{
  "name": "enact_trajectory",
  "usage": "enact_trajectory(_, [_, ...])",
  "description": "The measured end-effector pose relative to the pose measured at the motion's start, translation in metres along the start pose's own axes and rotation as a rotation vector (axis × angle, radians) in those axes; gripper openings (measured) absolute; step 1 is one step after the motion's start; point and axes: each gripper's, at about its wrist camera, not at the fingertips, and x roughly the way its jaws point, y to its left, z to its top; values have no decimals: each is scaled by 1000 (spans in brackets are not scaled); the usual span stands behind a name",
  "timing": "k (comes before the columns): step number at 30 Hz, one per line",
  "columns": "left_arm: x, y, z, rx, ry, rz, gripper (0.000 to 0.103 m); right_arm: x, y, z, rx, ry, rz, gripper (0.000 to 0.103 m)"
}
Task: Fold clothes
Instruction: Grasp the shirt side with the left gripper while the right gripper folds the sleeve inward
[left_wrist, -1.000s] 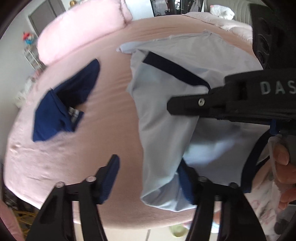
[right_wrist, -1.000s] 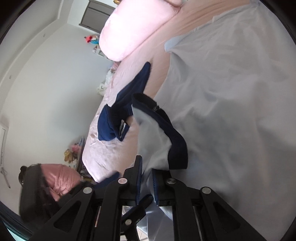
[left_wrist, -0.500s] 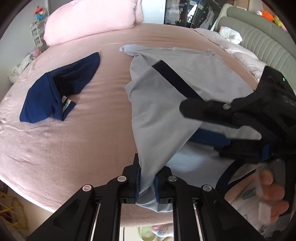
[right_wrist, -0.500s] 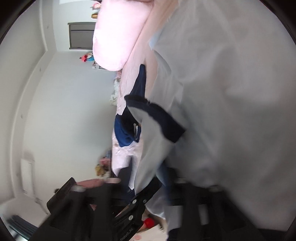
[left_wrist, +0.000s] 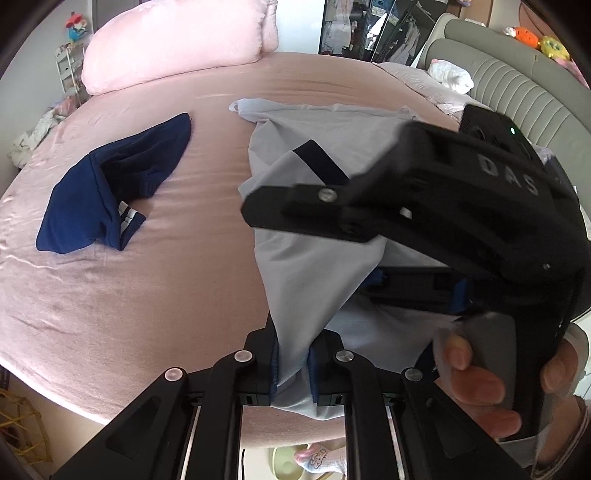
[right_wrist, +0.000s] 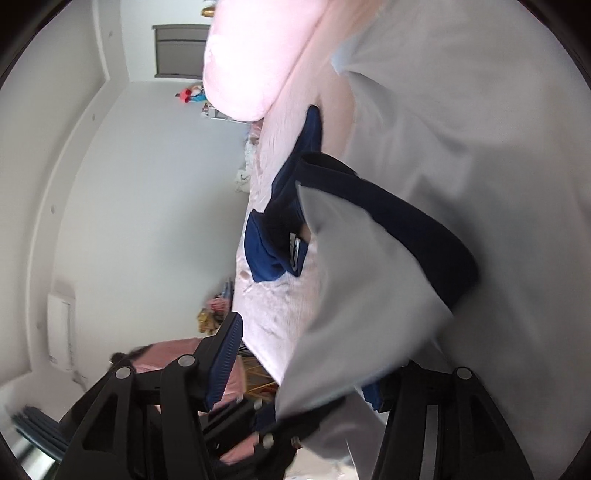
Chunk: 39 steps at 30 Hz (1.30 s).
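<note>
My left gripper (left_wrist: 291, 363) is clenched on a bunched fold of the light grey shirt (left_wrist: 314, 266), the cloth pinched between its blue pads (left_wrist: 274, 363) and rising taut from them toward the rest of the garment. My right gripper (right_wrist: 303, 363) has its jaws opening; a loose flap of the same shirt hangs between them, lying against the right-hand pad while the left-hand pad (right_wrist: 224, 360) stands clear of the cloth. In the left wrist view the right gripper's black body (left_wrist: 461, 206) crosses the frame above the shirt, and the hand (left_wrist: 476, 376) that carries it shows at the lower right. The shirt lies spread on the pink bed (left_wrist: 122, 288), right of centre in the left wrist view, its near edge lifted, with a dark navy band (left_wrist: 321, 162) running across it; in the right wrist view this band (right_wrist: 413, 225) curls over the raised flap. Well apart from the shirt, to its left, a crumpled navy garment (left_wrist: 96, 210) with white stripes at one hem rests on the bed. A pink pillow (left_wrist: 173, 40) sits at the far edge of the bed, and a grey padded headboard (left_wrist: 509, 77) with soft toys runs along the right.
</note>
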Motion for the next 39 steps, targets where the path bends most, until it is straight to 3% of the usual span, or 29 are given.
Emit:
enact_trajectory(2, [0, -1, -1, 8, 8, -11, 10, 5, 2, 4, -17, -14, -42, 55])
enact_trajectory(4, [1, -2, -2, 4, 15, -14, 10, 8, 0, 4, -23, -25, -90, 31])
enact_trajectory(5, [1, -2, -2, 1, 18, -17, 11, 9, -1, 3, -36, -23, -145, 7])
enact_trajectory(6, [1, -2, -3, -3, 20, -21, 11, 11, -2, 2, -48, -21, -194, 4])
enact_trajectory(12, [-9, -3, -4, -6, -3, -23, 11, -12, 17, -6, -154, -111, -219, 4])
enact_trajectory(17, [-12, -6, -5, -3, 6, -14, 11, -31, 18, -11, -156, -164, -255, 4])
enact_trajectory(23, [0, -14, -15, 31, 54, 13, 11, -46, -2, -13, -118, -169, -405, 2])
enact_trajectory(29, [5, -17, -23, 60, 62, 39, 11, -39, 5, -23, -229, -166, -563, 2])
enact_trajectory(35, [3, -11, -22, 21, 78, 7, 12, -43, 3, -21, -218, -199, -519, 3])
enact_trajectory(39, [-8, 1, -19, -96, 110, -78, 12, -48, 10, -18, -230, -237, -487, 3])
